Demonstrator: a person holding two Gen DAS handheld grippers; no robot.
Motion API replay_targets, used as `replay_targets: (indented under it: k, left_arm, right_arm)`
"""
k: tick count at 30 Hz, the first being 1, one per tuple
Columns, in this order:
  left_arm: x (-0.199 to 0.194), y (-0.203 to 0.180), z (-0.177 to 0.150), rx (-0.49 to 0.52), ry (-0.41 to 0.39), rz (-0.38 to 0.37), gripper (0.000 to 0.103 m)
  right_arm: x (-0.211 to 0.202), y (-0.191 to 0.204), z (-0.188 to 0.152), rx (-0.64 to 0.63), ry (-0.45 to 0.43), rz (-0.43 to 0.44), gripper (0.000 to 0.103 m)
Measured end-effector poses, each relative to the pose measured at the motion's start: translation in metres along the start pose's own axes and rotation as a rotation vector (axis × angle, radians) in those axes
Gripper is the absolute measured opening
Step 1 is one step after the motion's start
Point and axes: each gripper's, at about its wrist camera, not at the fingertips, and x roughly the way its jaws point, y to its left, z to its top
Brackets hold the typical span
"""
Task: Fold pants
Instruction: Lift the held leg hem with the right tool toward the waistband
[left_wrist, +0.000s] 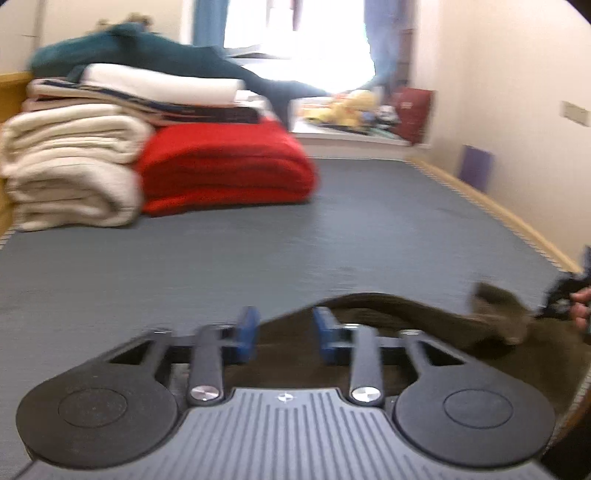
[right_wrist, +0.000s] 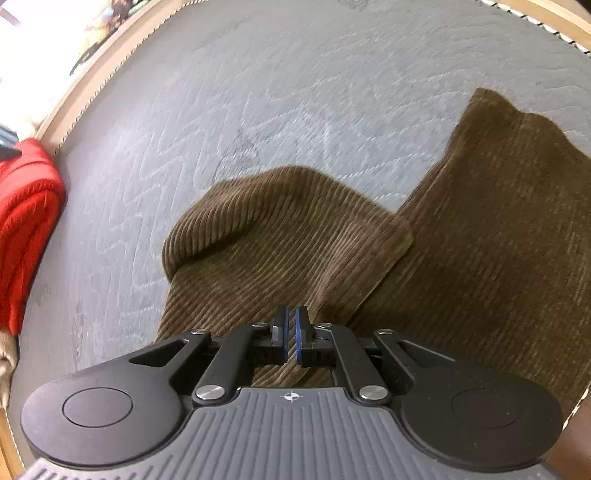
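Pants (right_wrist: 461, 236) made of brown ribbed cloth are laid on the grey mattress (right_wrist: 258, 92), well apart from the red blanket (right_wrist: 26, 221) that is folded at the mattress edge. Some folding is already done: one part of the pants is turned over and lies on top of the rest, with a soft rounded bend on the side toward the red blanket. The fold is loose and not flat, so more folds and some smoothing are likely still needed.

The right tool (right_wrist: 291, 334) is seen pointing down at the pants, near that turned-over part. Its blue pads are almost together, with only a thin gap. Whether cloth is pinched between them cannot be told.

The left tool (left_wrist: 284, 330) is held above the near edge of the pants, pointing toward the red blanket. A plain gap is seen between its blue pads, and nothing is held in it.
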Motion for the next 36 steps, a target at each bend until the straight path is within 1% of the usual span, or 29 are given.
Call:
replay_targets:
  k: [1, 2, 4, 5, 7, 8, 9, 10, 11, 13, 15, 18, 19, 20, 21, 22, 24, 26, 27, 29, 30, 31, 32, 34, 36]
  left_arm:
    - [0.007, -0.014, -0.007, 0.018, -0.009, -0.024, 0.012]
    - [0.020, -0.029, -0.017, 0.029, 0.012, -0.037, 0.011]
    - [0.047, -0.047, -0.031, 0.018, 0.118, -0.034, 0.011]
    - [0.058, -0.058, -0.035, 0.024, 0.142, -0.048, 0.011]
    - [0.071, -0.073, -0.037, 0.056, 0.149, -0.080, 0.011]
    - [0.077, -0.078, -0.038, 0.071, 0.151, -0.088, 0.012]
    - [0.083, -0.079, -0.039, 0.080, 0.158, -0.088, 0.012]
    - [0.092, -0.075, -0.038, 0.083, 0.169, -0.084, 0.012]
    - [0.099, -0.076, -0.039, 0.079, 0.181, -0.077, 0.012]
    - [0.113, -0.072, -0.037, 0.057, 0.195, -0.074, 0.012]
    - [0.123, -0.067, -0.035, 0.034, 0.202, -0.079, 0.012]
    - [0.128, -0.057, -0.036, 0.012, 0.210, -0.083, 0.012]
    - [0.124, -0.055, -0.036, 0.009, 0.211, -0.083, 0.012]
    - [0.125, -0.055, -0.036, 0.012, 0.214, -0.082, 0.012]
    - [0.126, -0.055, -0.036, 0.019, 0.217, -0.080, 0.013]
    - [0.125, -0.055, -0.036, 0.027, 0.215, -0.079, 0.013]
    - [0.125, -0.056, -0.037, 0.060, 0.204, -0.061, 0.013]
    - [0.126, -0.054, -0.039, 0.093, 0.195, -0.043, 0.013]
    - [0.128, -0.053, -0.040, 0.101, 0.197, -0.037, 0.013]
    - [0.132, -0.048, -0.043, 0.107, 0.206, -0.028, 0.013]
    - [0.134, -0.046, -0.044, 0.107, 0.209, -0.025, 0.013]
    - [0.135, -0.044, -0.045, 0.109, 0.208, -0.021, 0.013]
    - [0.136, -0.042, -0.046, 0.113, 0.208, -0.020, 0.013]
    - [0.138, -0.038, -0.049, 0.121, 0.210, -0.020, 0.013]
    - [0.139, -0.036, -0.051, 0.122, 0.210, -0.024, 0.013]
  right_arm:
    - [-0.002, -0.004, 0.001, 0.012, -0.010, -0.001, 0.003]
    - [-0.006, -0.010, 0.003, 0.034, -0.025, 0.000, 0.003]
    - [-0.014, -0.024, 0.008, 0.085, -0.072, 0.000, 0.003]
    - [-0.017, -0.030, 0.010, 0.102, -0.086, 0.000, 0.003]
    - [-0.018, -0.041, 0.014, 0.131, -0.093, 0.014, 0.004]
    - [-0.016, -0.046, 0.016, 0.138, -0.082, 0.031, 0.006]
    - [-0.012, -0.048, 0.018, 0.136, -0.060, 0.051, 0.015]
    - [-0.008, -0.048, 0.019, 0.130, -0.035, 0.066, 0.028]
    - [-0.002, -0.047, 0.018, 0.122, -0.006, 0.077, 0.039]
    - [0.007, -0.044, 0.018, 0.106, 0.032, 0.082, 0.045]
    - [0.020, -0.039, 0.018, 0.075, 0.063, 0.055, 0.047]
    - [0.041, -0.036, 0.020, 0.049, 0.111, -0.010, 0.048]
    - [0.046, -0.036, 0.021, 0.051, 0.118, -0.015, 0.048]
    - [0.051, -0.036, 0.023, 0.056, 0.121, -0.012, 0.040]
    - [0.053, -0.035, 0.025, 0.058, 0.109, -0.010, 0.031]
    - [0.052, -0.033, 0.028, 0.060, 0.084, -0.018, 0.019]
    - [0.047, -0.030, 0.035, 0.075, 0.042, -0.038, 0.009]
    - [0.034, -0.024, 0.042, 0.074, -0.015, -0.032, 0.007]
    - [0.024, -0.022, 0.046, 0.094, -0.049, -0.016, 0.007]
    - [0.001, -0.024, 0.053, 0.197, -0.115, 0.031, 0.006]
    - [-0.016, -0.025, 0.056, 0.260, -0.167, 0.063, 0.006]
    - [-0.031, -0.022, 0.058, 0.294, -0.221, 0.082, 0.006]
    - [-0.052, -0.016, 0.061, 0.321, -0.302, 0.104, 0.006]
    - [-0.088, 0.004, 0.068, 0.350, -0.474, 0.144, 0.006]
    - [-0.102, 0.029, 0.080, 0.350, -0.592, 0.194, 0.008]
